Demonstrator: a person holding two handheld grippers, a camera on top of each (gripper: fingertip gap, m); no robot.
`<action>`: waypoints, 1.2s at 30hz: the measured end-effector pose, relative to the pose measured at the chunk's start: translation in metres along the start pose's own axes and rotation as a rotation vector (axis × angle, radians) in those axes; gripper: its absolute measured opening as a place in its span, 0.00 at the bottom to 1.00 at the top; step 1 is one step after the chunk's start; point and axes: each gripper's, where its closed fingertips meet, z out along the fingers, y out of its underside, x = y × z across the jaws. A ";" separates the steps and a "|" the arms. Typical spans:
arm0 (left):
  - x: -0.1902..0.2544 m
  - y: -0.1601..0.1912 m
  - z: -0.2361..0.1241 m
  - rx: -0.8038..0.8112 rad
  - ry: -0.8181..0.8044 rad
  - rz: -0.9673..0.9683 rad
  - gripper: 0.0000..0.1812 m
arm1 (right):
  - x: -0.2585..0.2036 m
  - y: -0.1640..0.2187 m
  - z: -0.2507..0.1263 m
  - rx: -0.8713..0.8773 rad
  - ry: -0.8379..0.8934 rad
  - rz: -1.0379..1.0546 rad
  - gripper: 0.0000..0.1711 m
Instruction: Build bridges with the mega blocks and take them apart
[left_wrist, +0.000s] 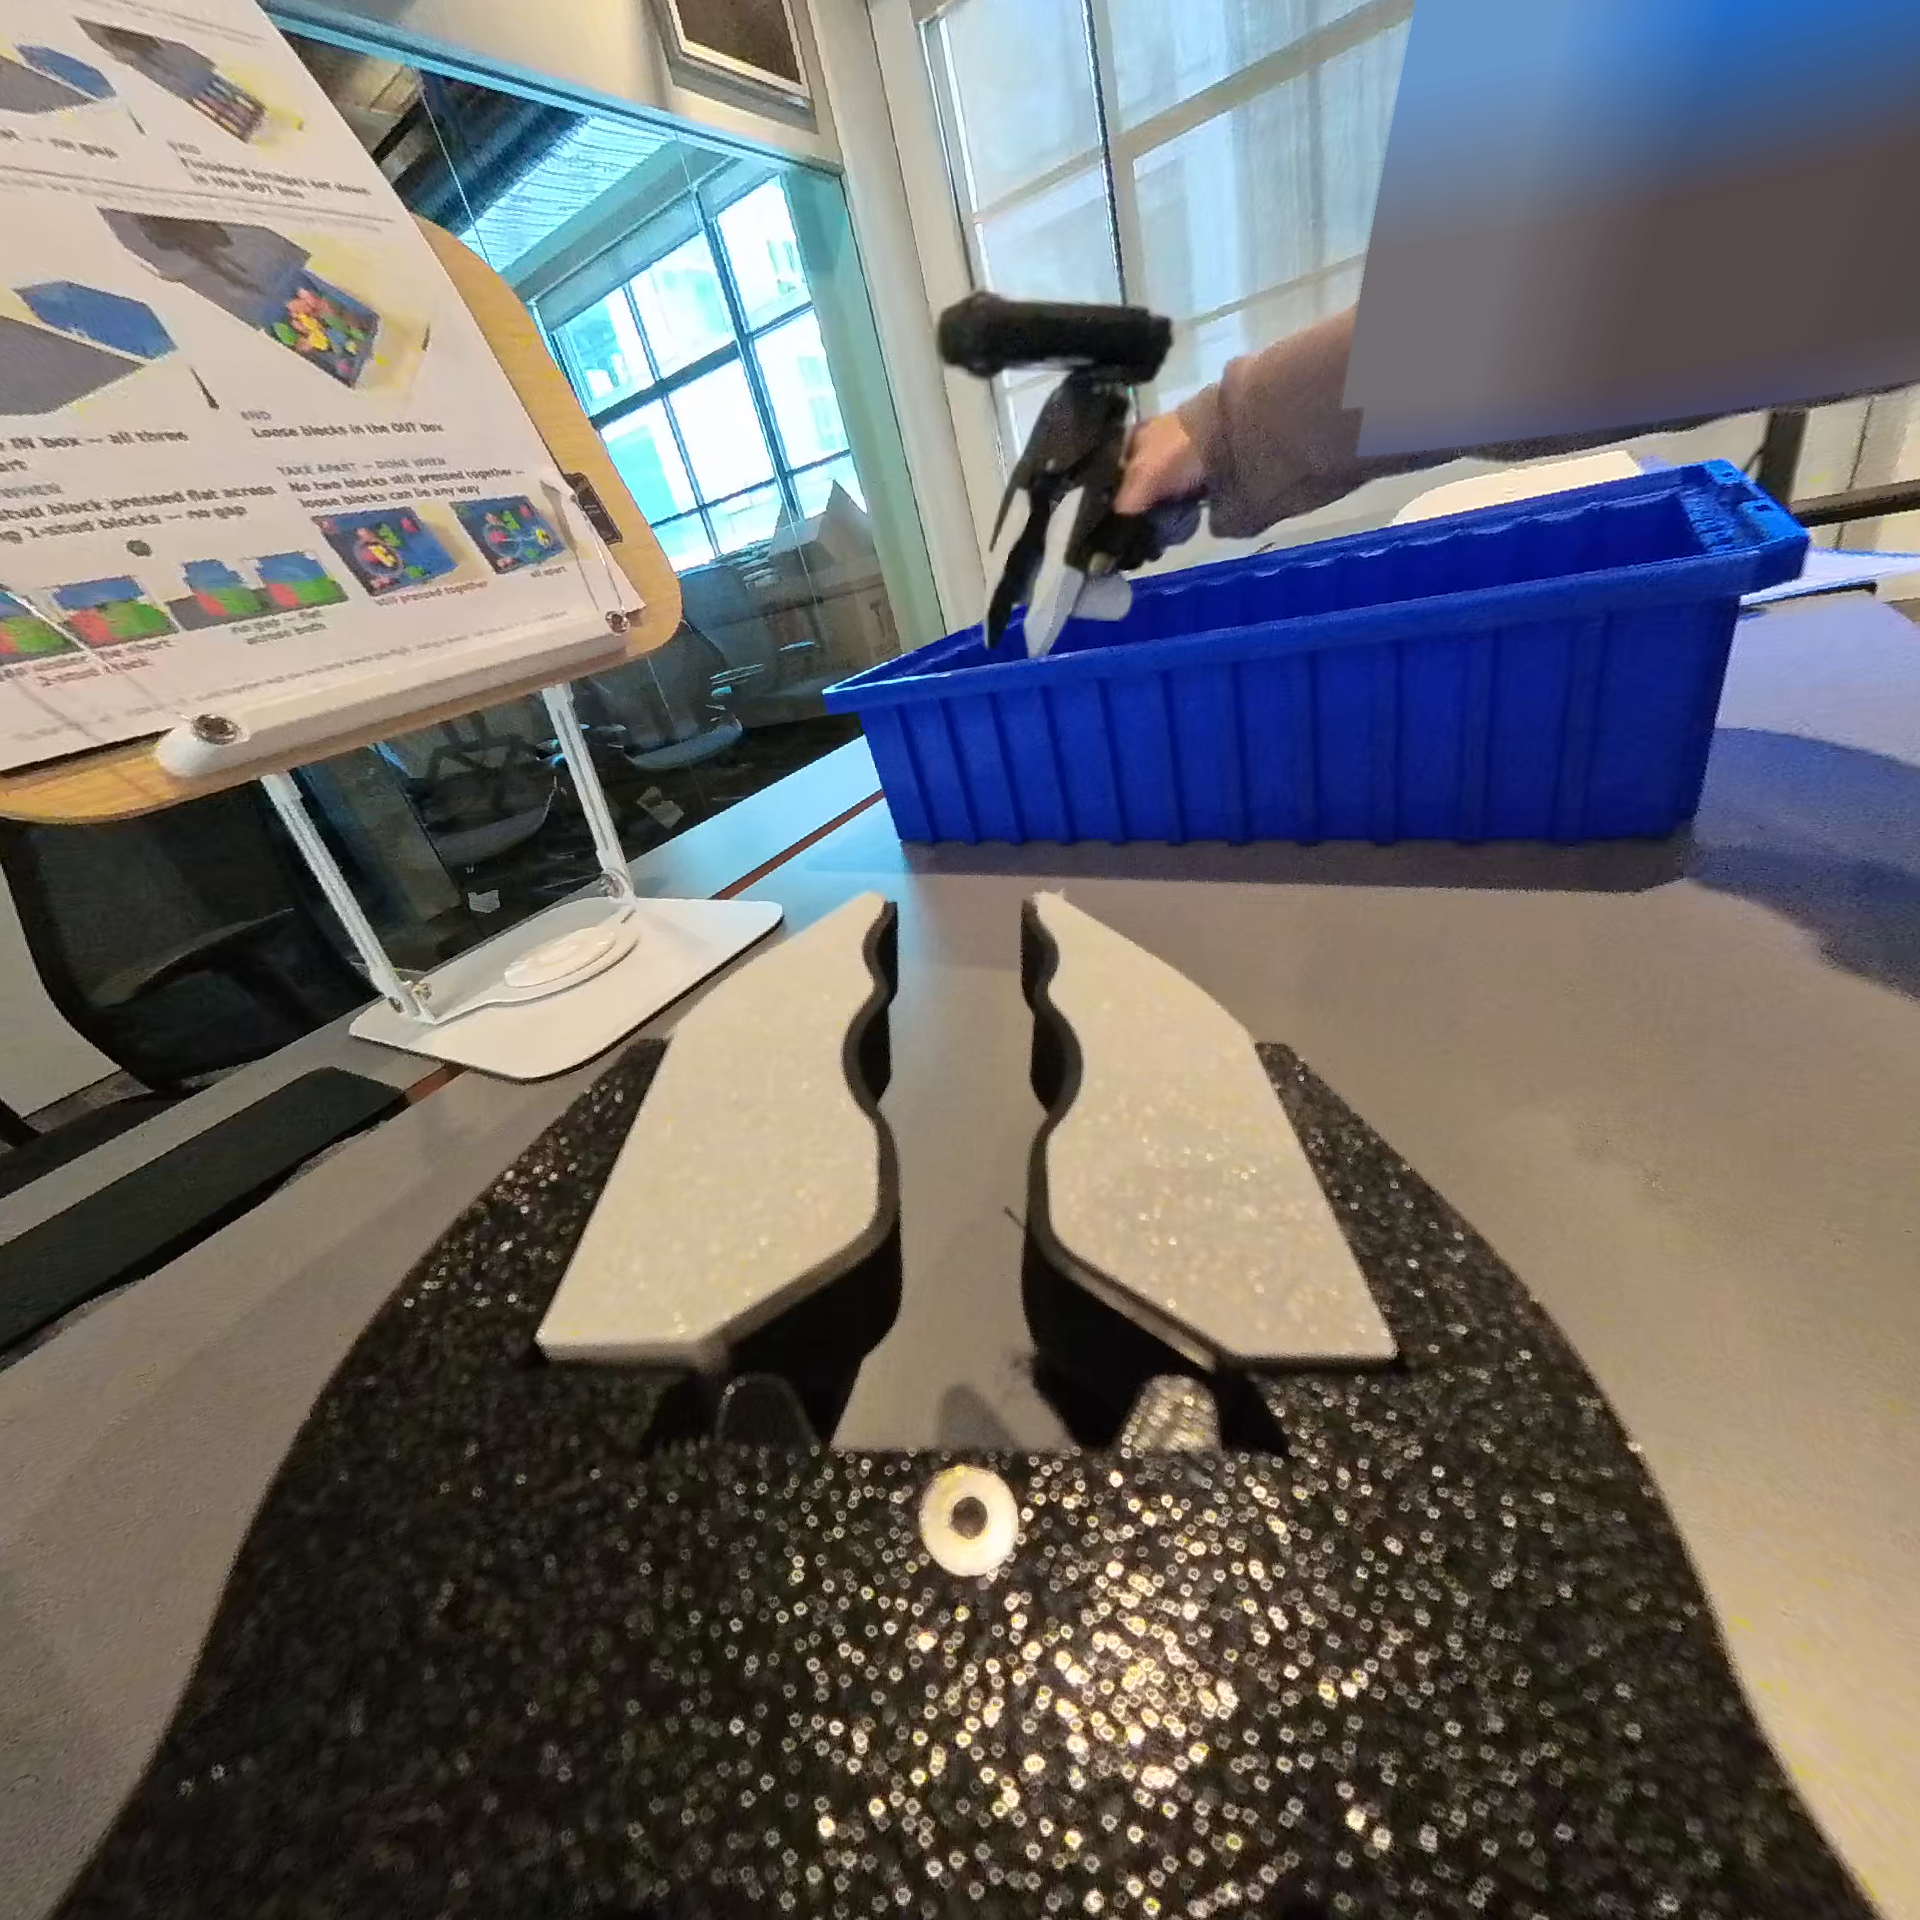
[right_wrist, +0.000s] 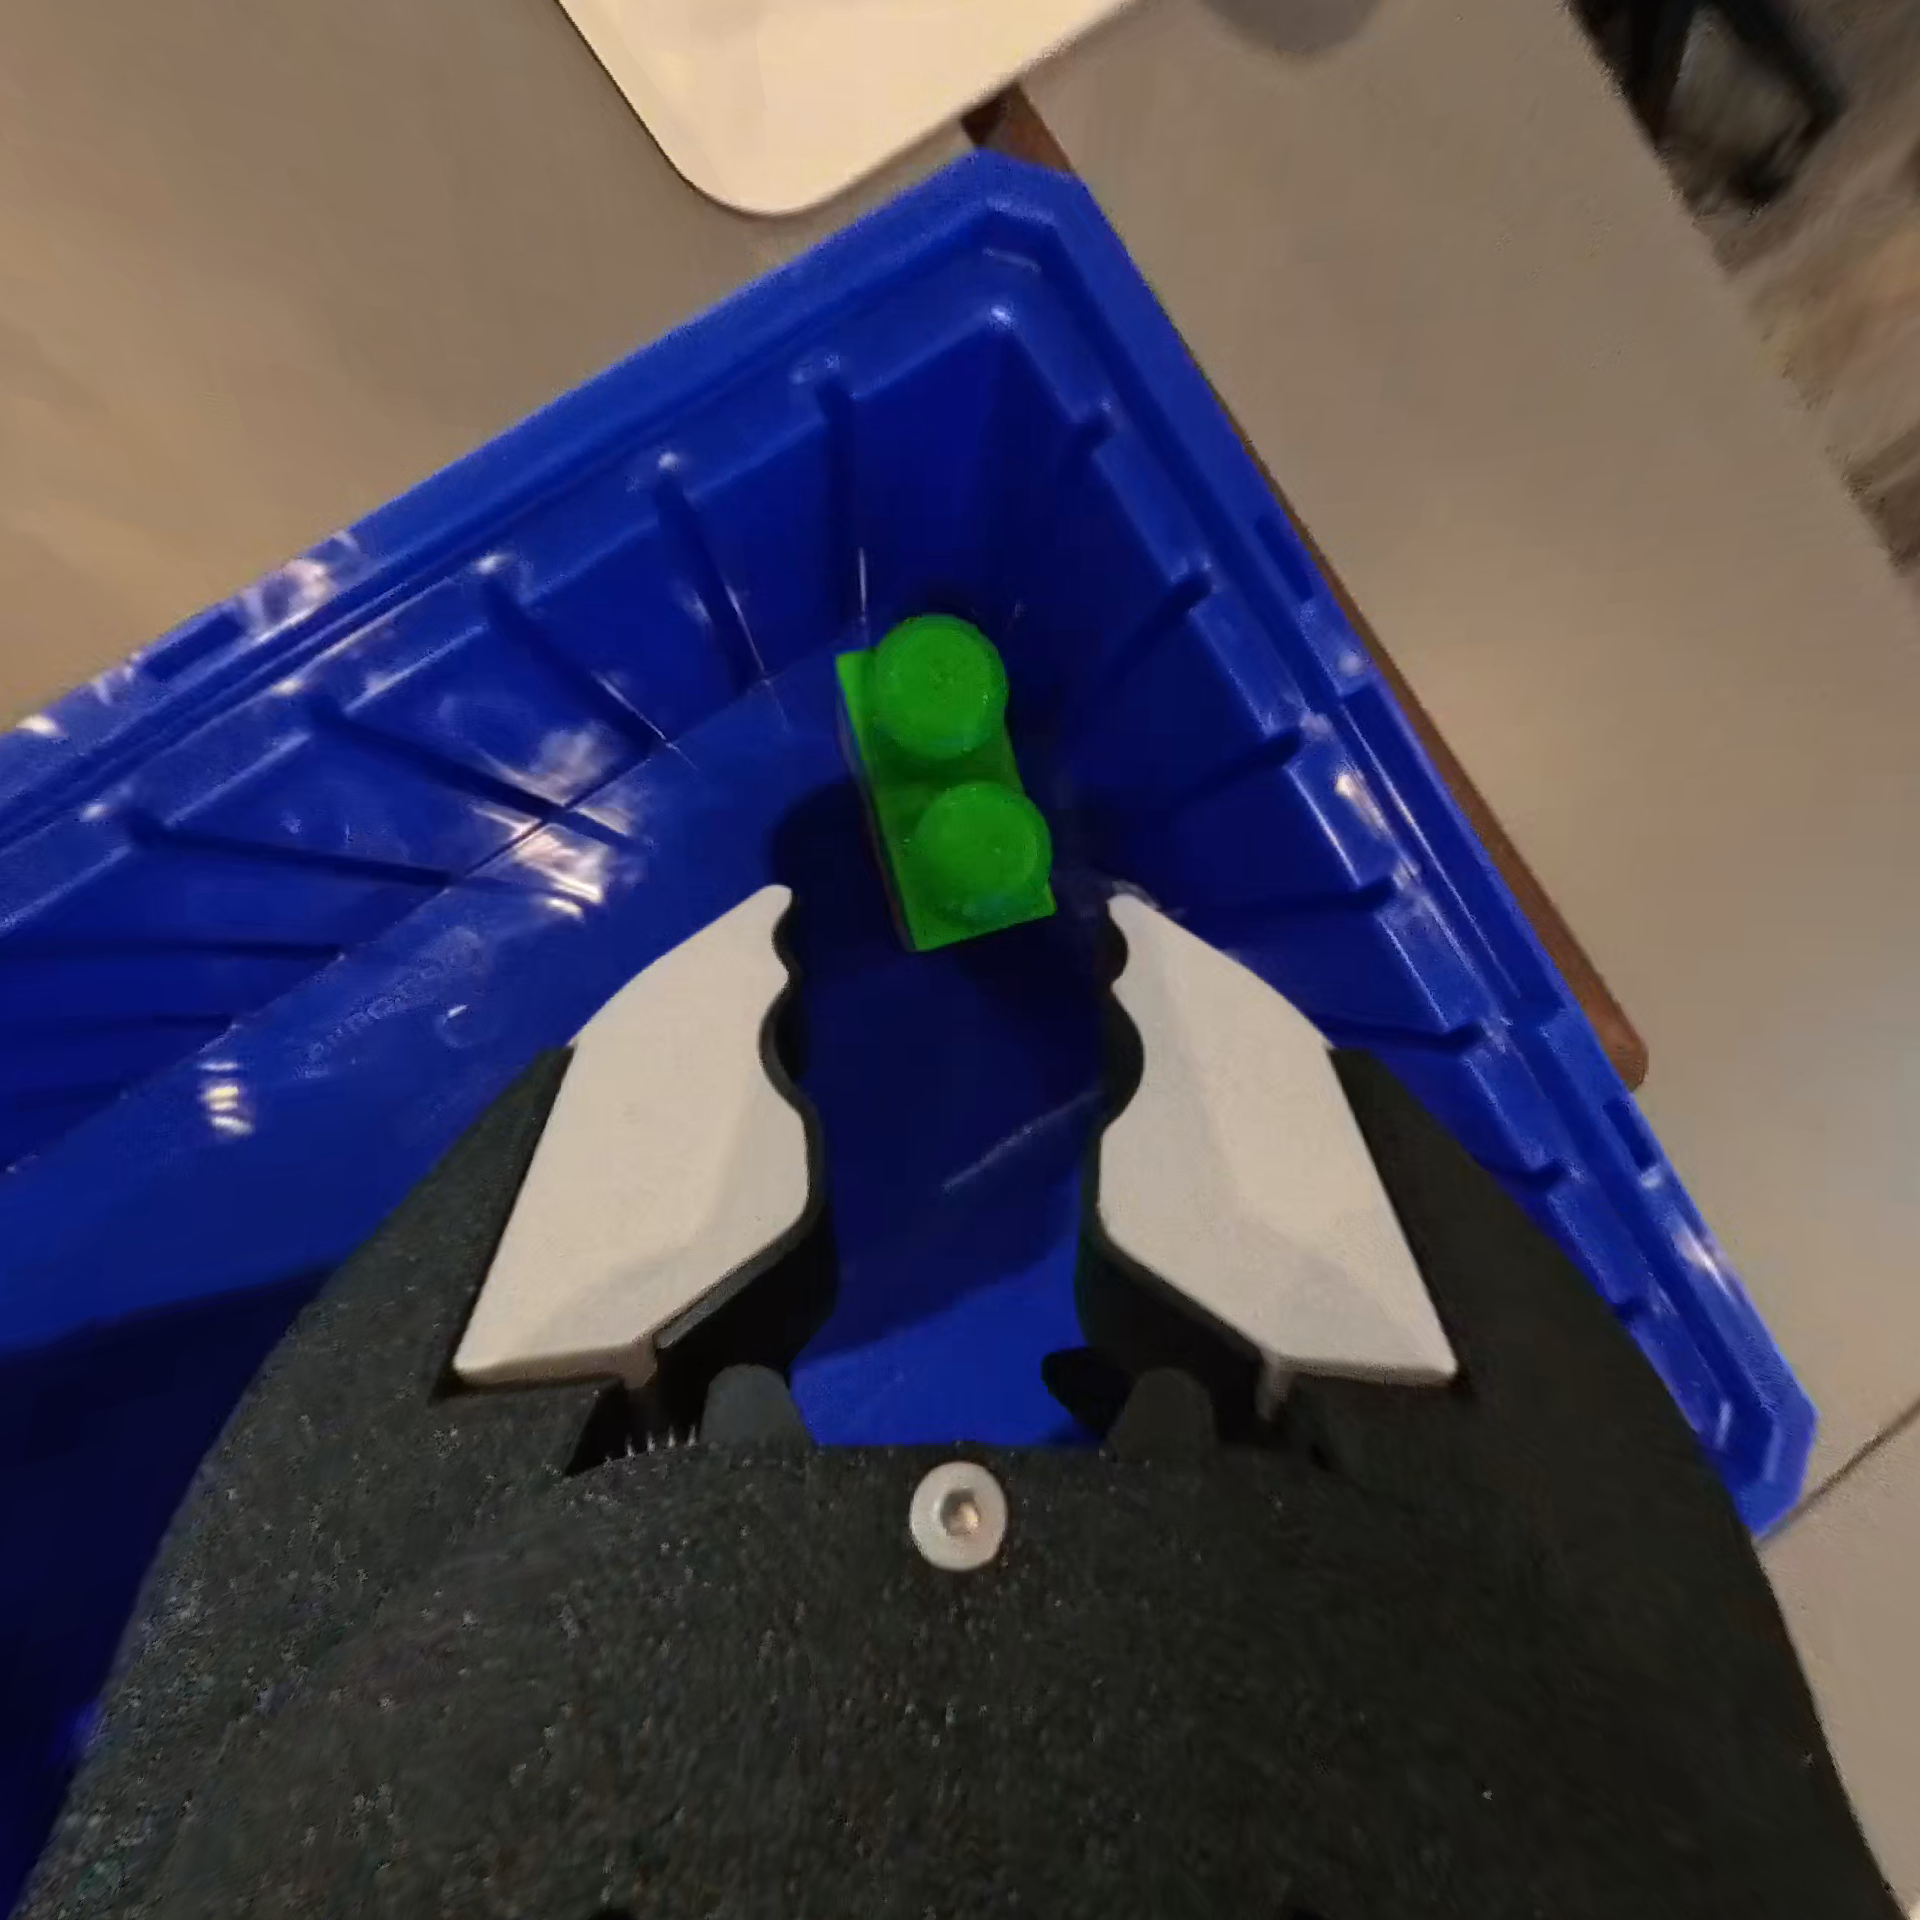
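Note:
A green two-stud block (right_wrist: 948, 795) stands studs-up on the floor of a blue bin (right_wrist: 436, 862), near its corner. My right gripper (right_wrist: 945, 914) is open and empty inside the bin, its tips just short of the block on either side. In the left wrist view the right gripper (left_wrist: 1023, 623) reaches down into the left end of the same blue bin (left_wrist: 1320, 717), held by a person's hand (left_wrist: 1158, 468). My left gripper (left_wrist: 958, 914) is open and empty, low over the grey table (left_wrist: 1507, 1091), pointing toward the bin.
A white stand (left_wrist: 582, 977) holding an instruction sheet (left_wrist: 239, 364) on a wooden board sits at the left of the table. Its base also shows beyond the bin in the right wrist view (right_wrist: 831, 94). A table edge runs behind the bin. Chairs stand beyond.

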 end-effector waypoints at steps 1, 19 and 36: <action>0.000 0.000 -0.001 0.001 -0.001 0.002 0.12 | 0.001 -0.001 0.004 -0.016 -0.012 0.014 0.30; -0.001 0.002 0.000 -0.009 -0.003 0.008 0.11 | 0.006 0.015 0.034 -0.361 -0.126 -0.227 0.20; -0.001 0.004 0.001 -0.017 0.001 0.009 0.10 | 0.010 0.006 0.035 -0.343 -0.103 -0.421 0.27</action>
